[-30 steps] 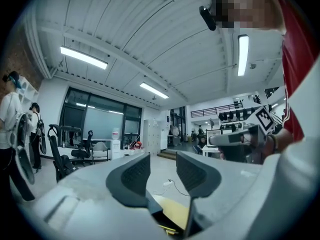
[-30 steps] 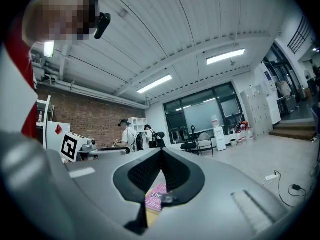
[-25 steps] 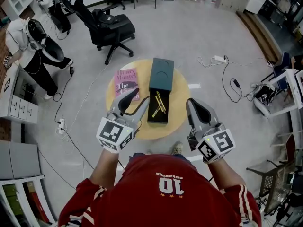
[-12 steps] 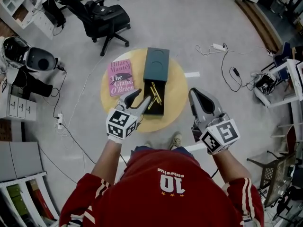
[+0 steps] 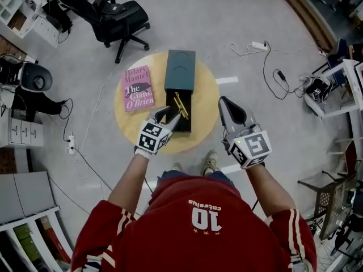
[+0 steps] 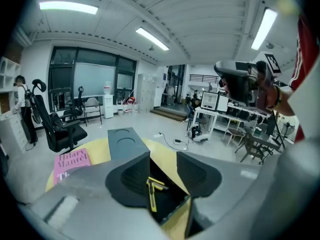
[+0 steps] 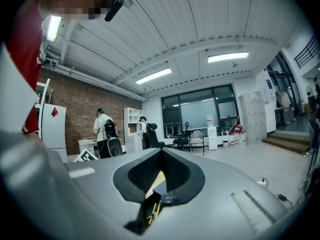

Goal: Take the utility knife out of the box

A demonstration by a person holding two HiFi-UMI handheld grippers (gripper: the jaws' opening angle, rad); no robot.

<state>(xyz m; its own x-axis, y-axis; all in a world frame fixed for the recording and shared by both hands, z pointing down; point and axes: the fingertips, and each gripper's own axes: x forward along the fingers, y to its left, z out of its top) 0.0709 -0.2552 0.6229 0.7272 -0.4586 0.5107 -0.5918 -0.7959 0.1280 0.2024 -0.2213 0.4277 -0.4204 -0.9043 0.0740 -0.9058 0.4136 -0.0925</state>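
A: Where is the utility knife [image 5: 181, 105] found?

B: It is seen inside the box [image 5: 180, 69], in the open black part at the end nearer to the person. The knife is yellow and it is laid flat. A second yellow piece seems to cross it; whether this is a separate thing cannot be told.

A: And how is the box placed?

B: It is laid along the middle of the round yellow worktop [image 5: 205, 98], with the dark green closed part toward the far edge. A pink book [image 5: 138, 88] is laid just beside it, toward the left edge of the worktop.

A: What is noticed about the left gripper [image 5: 169, 115]?

B: Its jaws are held wide apart and nothing is gripped. In the head view the jaw tips are seen at the near end of the box. In the left gripper view the knife is framed between the two jaws, but it is not touched by them.

A: And the right gripper [image 5: 228, 103]?

B: Its jaws are pressed together and nothing is held between them. It is seen at the right edge of the worktop, apart from the box.

A: Is something else seen around?

B: An office chair [image 5: 116, 16] is seen on the floor beyond the far edge of the worktop.
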